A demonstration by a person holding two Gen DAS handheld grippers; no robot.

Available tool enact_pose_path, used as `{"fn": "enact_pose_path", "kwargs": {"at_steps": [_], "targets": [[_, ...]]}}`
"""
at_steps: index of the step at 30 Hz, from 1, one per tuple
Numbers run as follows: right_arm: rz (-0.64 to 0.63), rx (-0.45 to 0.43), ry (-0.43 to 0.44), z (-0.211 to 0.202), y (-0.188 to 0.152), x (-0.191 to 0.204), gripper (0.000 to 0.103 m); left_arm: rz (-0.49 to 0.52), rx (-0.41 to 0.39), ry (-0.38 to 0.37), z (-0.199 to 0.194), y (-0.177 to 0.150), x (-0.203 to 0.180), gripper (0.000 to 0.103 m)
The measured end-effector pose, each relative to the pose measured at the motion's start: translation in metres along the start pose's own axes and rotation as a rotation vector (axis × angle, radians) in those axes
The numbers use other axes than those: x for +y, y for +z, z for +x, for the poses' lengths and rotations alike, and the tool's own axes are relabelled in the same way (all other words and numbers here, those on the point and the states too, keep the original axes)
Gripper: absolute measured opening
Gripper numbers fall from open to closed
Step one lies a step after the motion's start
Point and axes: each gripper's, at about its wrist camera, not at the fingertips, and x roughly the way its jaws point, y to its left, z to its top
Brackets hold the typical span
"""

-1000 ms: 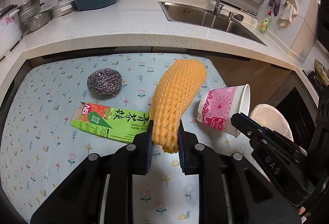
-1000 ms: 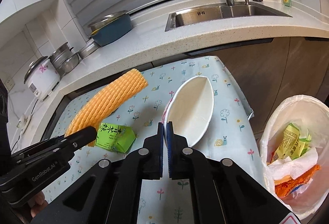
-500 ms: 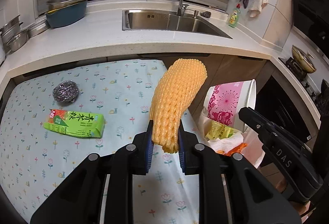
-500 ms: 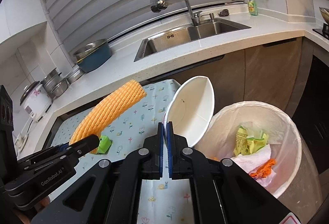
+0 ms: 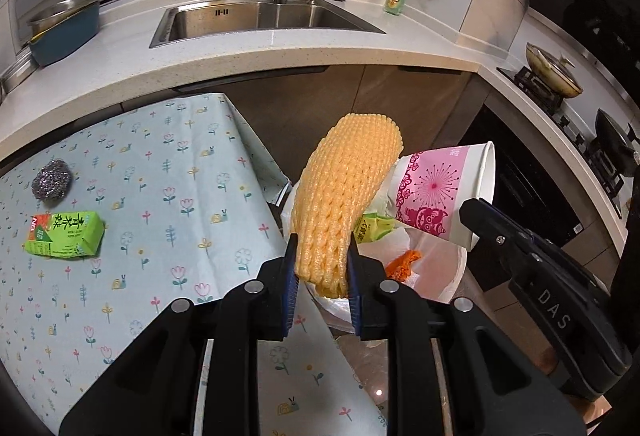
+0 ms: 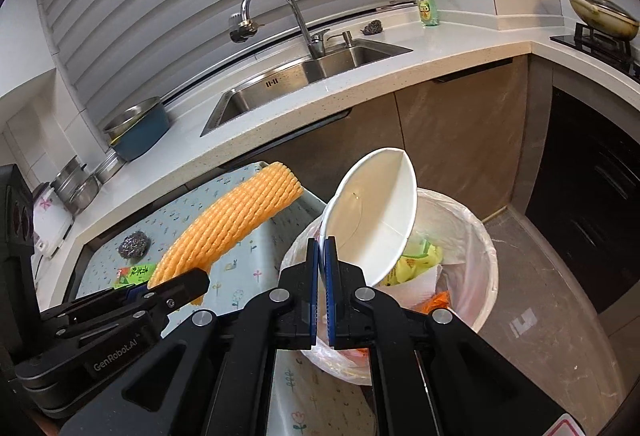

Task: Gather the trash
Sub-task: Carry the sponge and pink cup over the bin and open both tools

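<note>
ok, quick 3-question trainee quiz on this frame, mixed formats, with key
1. True or false: the left gripper is shut on the orange foam net.
2. The right gripper pinches the paper cup by its: A) base B) rim wall C) lid
3. Fill in: left on the tablecloth are the green drink carton and a steel ____.

Key: 1 true; 2 B; 3 scourer
</note>
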Motion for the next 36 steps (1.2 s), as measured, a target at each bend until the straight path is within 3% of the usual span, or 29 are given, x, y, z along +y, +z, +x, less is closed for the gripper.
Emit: {"fn": "enact_pose_path", "kwargs": {"at_steps": [4,9,12,36], "targets": [[0.016,0.002,-0.016,0.000,-0.002,-0.014,0.004,0.022,0.010,0.000,0.011,0.000,-0.014,0.026],[0.032,0.011,-0.022,0.005,-0.004,-0.024,0.004,0.032,0.001,0.011,0.018,0.003,-0.022,0.044],[0.036,0.013,-0.022,0.006,-0.005,-0.027,0.004,0.026,0.002,0.012,0.020,0.004,-0.021,0.049],[-0.003,0.014,0.021,0.009,-0.001,0.003,0.010,-0.044,-0.039,0.061,-0.005,0.001,0.015,0.054]]}}
